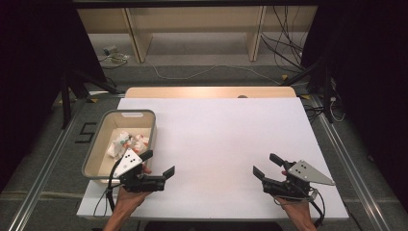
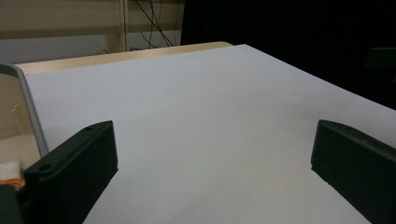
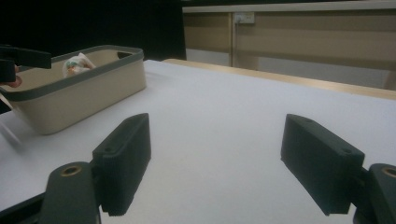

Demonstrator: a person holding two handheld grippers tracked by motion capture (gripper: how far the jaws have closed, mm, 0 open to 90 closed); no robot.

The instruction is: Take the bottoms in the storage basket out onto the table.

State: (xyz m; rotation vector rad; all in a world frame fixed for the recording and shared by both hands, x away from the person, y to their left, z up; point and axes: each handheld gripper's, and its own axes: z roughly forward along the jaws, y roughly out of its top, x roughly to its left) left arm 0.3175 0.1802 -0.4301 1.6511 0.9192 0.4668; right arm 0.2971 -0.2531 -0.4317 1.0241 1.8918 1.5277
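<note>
A person is holding two grippers over a white table (image 1: 216, 144), both with jaws standing wide apart and nothing between them. The left gripper (image 1: 159, 164) is hovering at the near left, just beside the long wall of a beige bin (image 1: 150, 137) with a grey rim; in the left gripper view, the bin's rim (image 2: 25, 98) is rising just outside the left jaw, while bare white tabletop (image 2: 210, 116) is lying between and beyond the fingers. Inside the bin, crumpled white wrappers with touches of orange (image 1: 126, 143) are lying just behind the left gripper's grey plate. The right gripper (image 1: 269, 165) is hanging at the near right, well apart from the bin, its jaws pointing toward the table's middle. In the right gripper view, the bin (image 3: 79, 93) is sitting far beyond the left finger, a wrapper (image 3: 77, 64) peeking over its rim, and the left gripper's jaw (image 3: 25, 57) is showing at the frame's left edge.
</note>
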